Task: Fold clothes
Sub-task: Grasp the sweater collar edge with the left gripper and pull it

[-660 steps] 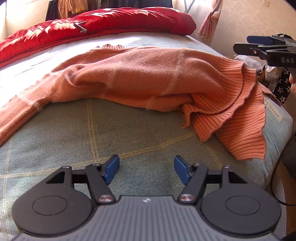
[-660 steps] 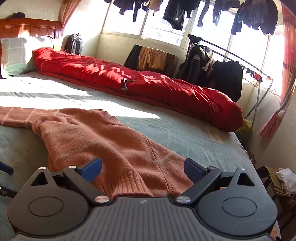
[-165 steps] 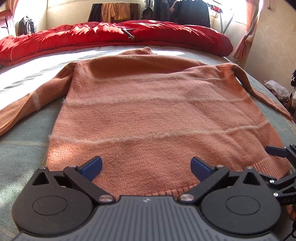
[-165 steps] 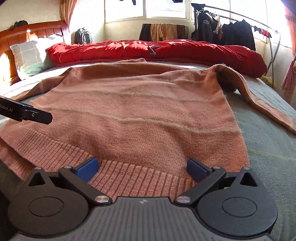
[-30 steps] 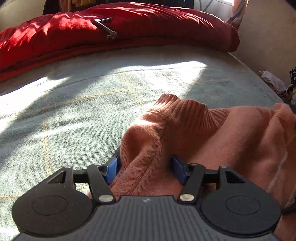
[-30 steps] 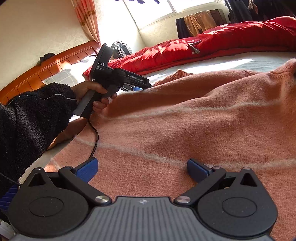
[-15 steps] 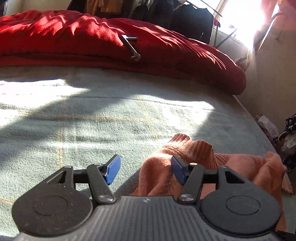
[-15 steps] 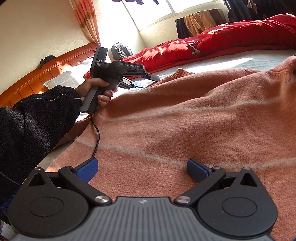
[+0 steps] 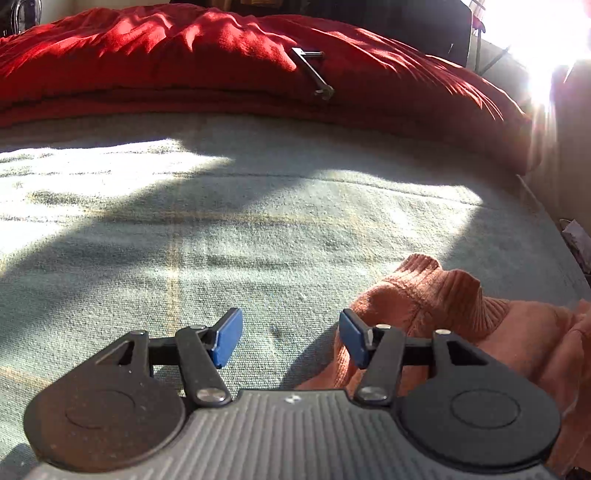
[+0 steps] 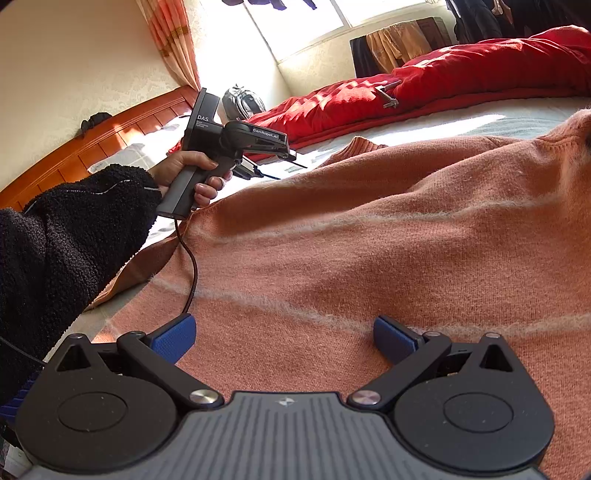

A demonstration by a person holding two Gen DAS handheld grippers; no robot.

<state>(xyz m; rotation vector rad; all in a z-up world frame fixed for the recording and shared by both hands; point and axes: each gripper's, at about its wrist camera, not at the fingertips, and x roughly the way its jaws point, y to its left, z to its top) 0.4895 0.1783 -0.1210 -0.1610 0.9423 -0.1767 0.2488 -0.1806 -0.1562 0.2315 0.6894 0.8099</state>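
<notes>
Close to me, my left gripper has its two blue pads apart, and they are closing a little. Nothing is between them, only the pale green blanket below. The orange sweater is just beside the right pad, a bit behind it, with its ribbed collar bunched up. I cannot tell if the pad touches the wool.

My right gripper is let go too. Its jaws stand wide apart, and they hang over the flat body of the sweater and grab none of it. The sweater is spread out on the bed, with thin pale stripes running across it. It fills most of the right camera's view.

A bit farther away, the right camera sees my left hand around the dark handle of the left gripper. It is up above the left edge of the sweater. My sleeve is black and fuzzy. A black cord hangs down from the handle onto the sweater.

Past the sweater, sun falls in bright patches on the blanket. Farther back, a big red quilt lies across the bed, and a small metal thing rests on top of it. At the far left are the wooden headboard, a backpack, an orange curtain and the bright window.
</notes>
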